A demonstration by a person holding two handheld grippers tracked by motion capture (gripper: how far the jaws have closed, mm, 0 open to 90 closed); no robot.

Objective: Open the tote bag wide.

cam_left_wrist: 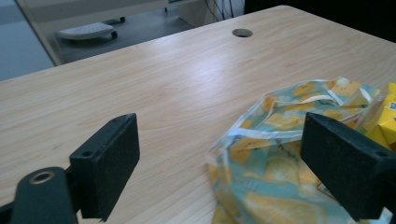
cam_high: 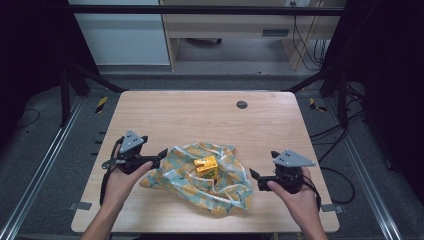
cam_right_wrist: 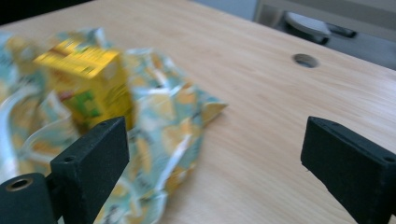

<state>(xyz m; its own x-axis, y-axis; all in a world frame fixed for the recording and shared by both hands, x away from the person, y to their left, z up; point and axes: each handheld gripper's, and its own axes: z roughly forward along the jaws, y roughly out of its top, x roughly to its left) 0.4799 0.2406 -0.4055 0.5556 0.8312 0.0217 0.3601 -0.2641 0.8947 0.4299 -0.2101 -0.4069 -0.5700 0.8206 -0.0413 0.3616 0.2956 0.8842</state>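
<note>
A crumpled teal bag with an orange fruit print (cam_high: 200, 181) (cam_left_wrist: 280, 158) (cam_right_wrist: 159, 135) lies at the front middle of the wooden table (cam_high: 200, 115). A yellow carton (cam_high: 206, 166) (cam_right_wrist: 86, 81) stands upright in it. My left gripper (cam_high: 161, 154) (cam_left_wrist: 224, 168) hovers just left of the bag, open, with nothing pressed between its pads. My right gripper (cam_high: 254, 176) (cam_right_wrist: 215, 168) hovers just right of the bag, open and empty.
A round cable hole (cam_high: 242, 104) (cam_left_wrist: 242, 32) (cam_right_wrist: 305, 59) sits in the table's far middle. Black frame posts stand at both far corners. A hand and forearm come in at each side of the front edge.
</note>
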